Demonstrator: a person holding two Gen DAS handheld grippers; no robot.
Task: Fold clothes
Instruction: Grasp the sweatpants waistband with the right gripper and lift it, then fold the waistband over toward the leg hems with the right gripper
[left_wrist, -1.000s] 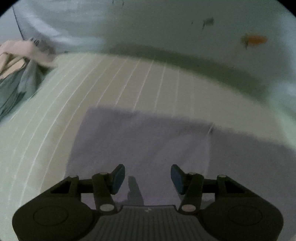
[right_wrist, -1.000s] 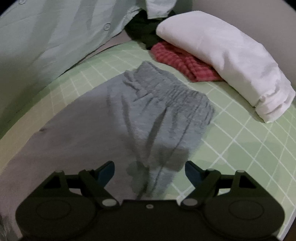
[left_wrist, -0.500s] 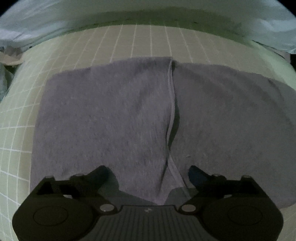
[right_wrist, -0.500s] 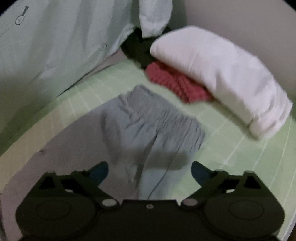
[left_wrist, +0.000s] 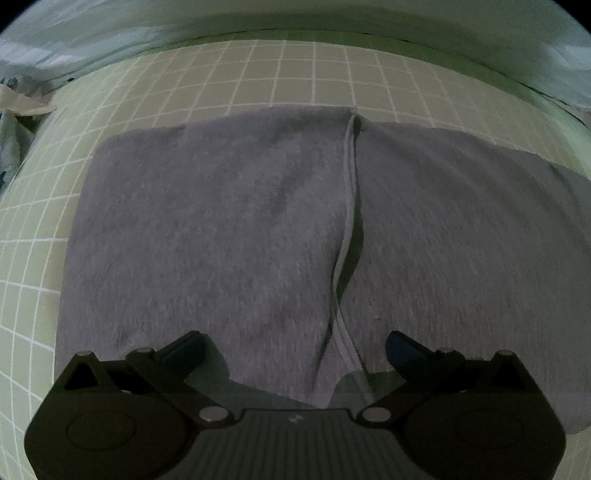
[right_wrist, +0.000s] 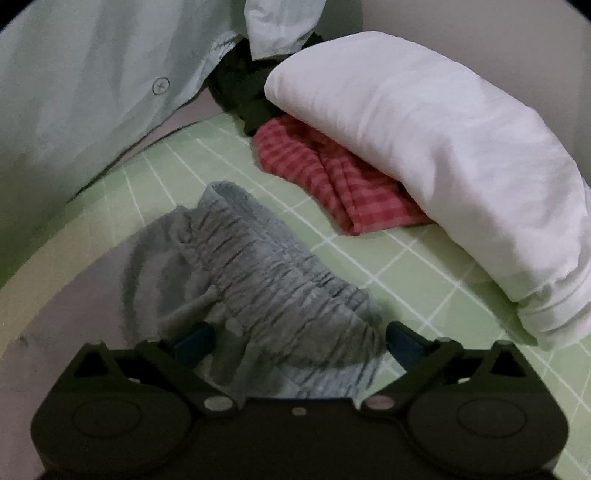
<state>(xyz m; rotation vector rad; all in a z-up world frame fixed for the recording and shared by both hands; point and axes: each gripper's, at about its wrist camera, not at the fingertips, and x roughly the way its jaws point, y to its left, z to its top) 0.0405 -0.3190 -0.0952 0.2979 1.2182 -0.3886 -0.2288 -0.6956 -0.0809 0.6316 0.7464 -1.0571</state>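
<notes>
Both jaws just opened wide, nothing clamped. Right gripper (right_wrist: 299, 341) straddles grey sweatpants' waistband (right_wrist: 280, 288); left gripper (left_wrist: 295, 350) straddles leg hems (left_wrist: 345, 354). Risk: pinching single layer, fold skews.

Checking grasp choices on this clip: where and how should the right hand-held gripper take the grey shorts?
Probably at the gathered elastic waistband of the grey shorts. It is a thick, ruched ridge bunched up off the green grid mat, so there is something to pinch. Come from above, where the right hand-held gripper sits, jaws open astride the band, and close across its width.
</notes>
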